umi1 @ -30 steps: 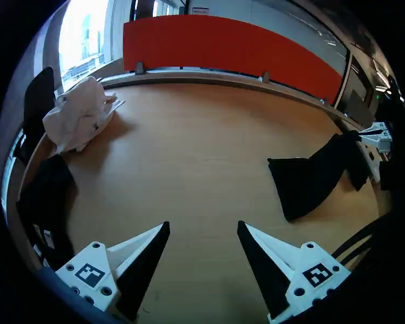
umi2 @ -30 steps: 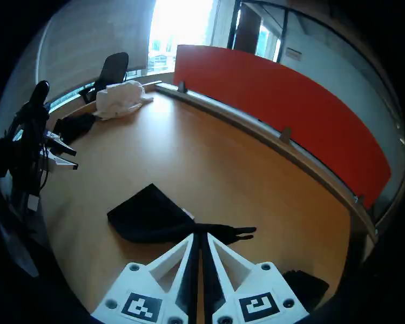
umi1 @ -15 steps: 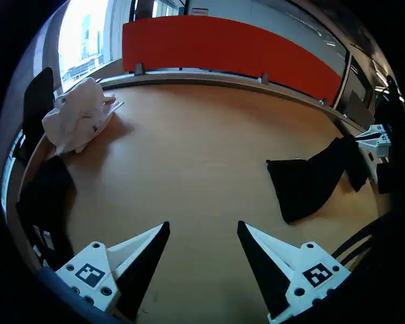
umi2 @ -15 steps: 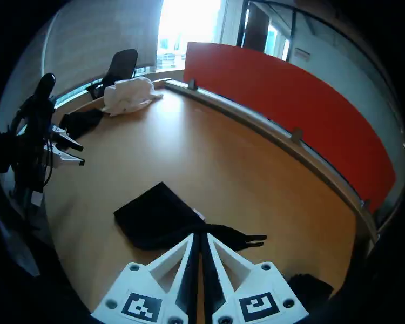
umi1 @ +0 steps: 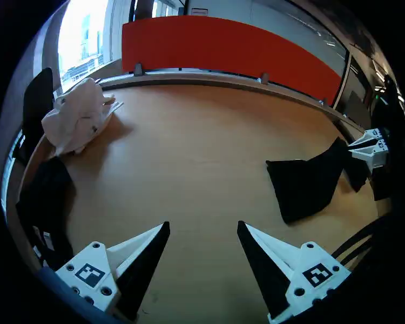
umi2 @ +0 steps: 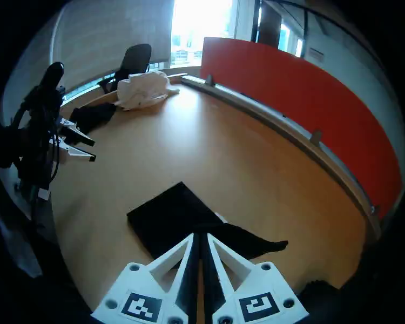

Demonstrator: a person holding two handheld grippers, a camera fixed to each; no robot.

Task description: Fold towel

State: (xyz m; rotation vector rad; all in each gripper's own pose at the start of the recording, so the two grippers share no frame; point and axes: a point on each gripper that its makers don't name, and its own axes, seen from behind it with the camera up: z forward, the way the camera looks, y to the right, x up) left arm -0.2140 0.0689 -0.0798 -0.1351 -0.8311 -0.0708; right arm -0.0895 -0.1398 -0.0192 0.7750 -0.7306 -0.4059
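The black towel [umi2: 173,218] lies partly spread on the wooden table [umi2: 202,146], close to its near edge, with one end pinched between the closed fingers of the right gripper [umi2: 201,238]. The left gripper [umi1: 202,227] hovers above bare wood, its fingers spread wide. A crumpled white cloth [umi1: 78,113] sits at the far left corner, near the red screen [umi1: 229,48] lining the far edge.

We saw daylight pouring in from window [umi1: 82,47], blown out to white in both views. Table [umi1: 202,146] was evenly lit, with faint sheen toward far edge and soft shadow beside white cloth heap [umi1: 75,113]. We found black towel [umi2: 170,221] underexposed, almost no fold detail. Fisheye bent straight lines near edges, and rim was dim, slightly soft. Centre was sharp, no motion blur.
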